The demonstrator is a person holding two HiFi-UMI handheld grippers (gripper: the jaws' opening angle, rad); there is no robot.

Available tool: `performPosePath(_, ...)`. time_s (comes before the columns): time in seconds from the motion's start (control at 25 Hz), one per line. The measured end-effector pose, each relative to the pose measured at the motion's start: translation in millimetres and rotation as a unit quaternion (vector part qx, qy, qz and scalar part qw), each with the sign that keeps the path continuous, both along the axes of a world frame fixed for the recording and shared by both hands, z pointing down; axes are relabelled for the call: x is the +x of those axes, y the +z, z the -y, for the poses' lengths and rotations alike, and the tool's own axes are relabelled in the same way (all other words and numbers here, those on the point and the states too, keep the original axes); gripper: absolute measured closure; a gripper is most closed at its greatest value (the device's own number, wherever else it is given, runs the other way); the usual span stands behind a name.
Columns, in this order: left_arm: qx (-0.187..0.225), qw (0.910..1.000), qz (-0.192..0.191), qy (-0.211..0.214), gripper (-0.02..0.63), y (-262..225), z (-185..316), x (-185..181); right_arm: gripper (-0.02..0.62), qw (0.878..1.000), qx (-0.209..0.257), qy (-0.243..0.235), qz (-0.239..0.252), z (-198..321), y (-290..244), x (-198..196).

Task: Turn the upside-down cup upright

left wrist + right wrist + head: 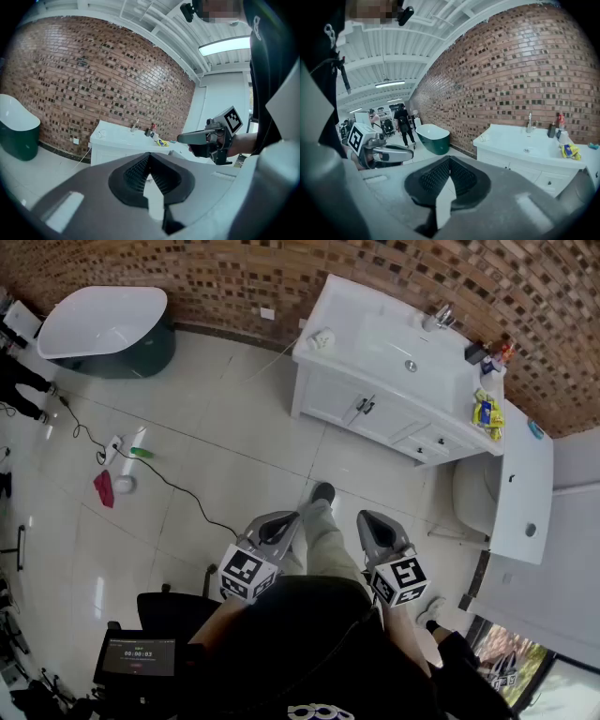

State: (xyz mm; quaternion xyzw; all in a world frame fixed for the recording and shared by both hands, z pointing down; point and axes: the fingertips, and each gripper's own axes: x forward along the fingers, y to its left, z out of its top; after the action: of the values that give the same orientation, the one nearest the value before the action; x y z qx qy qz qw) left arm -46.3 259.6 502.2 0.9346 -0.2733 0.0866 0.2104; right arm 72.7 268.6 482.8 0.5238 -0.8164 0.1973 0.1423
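**Both grippers closed and empty; cup well ahead on the vanity.**

The left gripper, grey plastic with a marker cube, has its jaws together at the tips and nothing between them. The right gripper, of the same build, is likewise closed and empty, near the left one, and both point slightly downward. The small white cup stands well ahead of both grippers on the left corner of the white vanity counter. It is too small to tell which way up it stands.

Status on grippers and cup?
Both shut, empty: left gripper, right gripper. Possible cup on vanity corner, too small to confirm, well ahead. Nothing blocking the approach.
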Motion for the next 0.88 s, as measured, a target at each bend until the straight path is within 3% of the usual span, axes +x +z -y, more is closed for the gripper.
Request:
performPosePath(0.24,0.000,0.9995,0.000,-0.033,0.594,-3.1,64.5,6.5,0.603,0.999,0.036,-0.030,-0.002,93.4,-7.7,4.1)
performPosePath(0.4,0.021,0.9991,0.016,-0.034,0.594,-21.7,115.1,21.9,0.603,0.997,0.068,-0.048,0.001,164.4,-28.8,21.2)
performPosePath(0.64,0.012,0.9973,0.007,-0.072,0.594,-39.2,185.4,44.1,0.603,0.995,0.075,-0.069,-0.003,240.8,-28.3,60.6)
performPosePath(0.88,0.007,0.9957,0.035,-0.085,0.594,-32.9,213.0,61.1,0.589,0.994,0.060,-0.085,-0.013,300.7,-2.2,81.9)
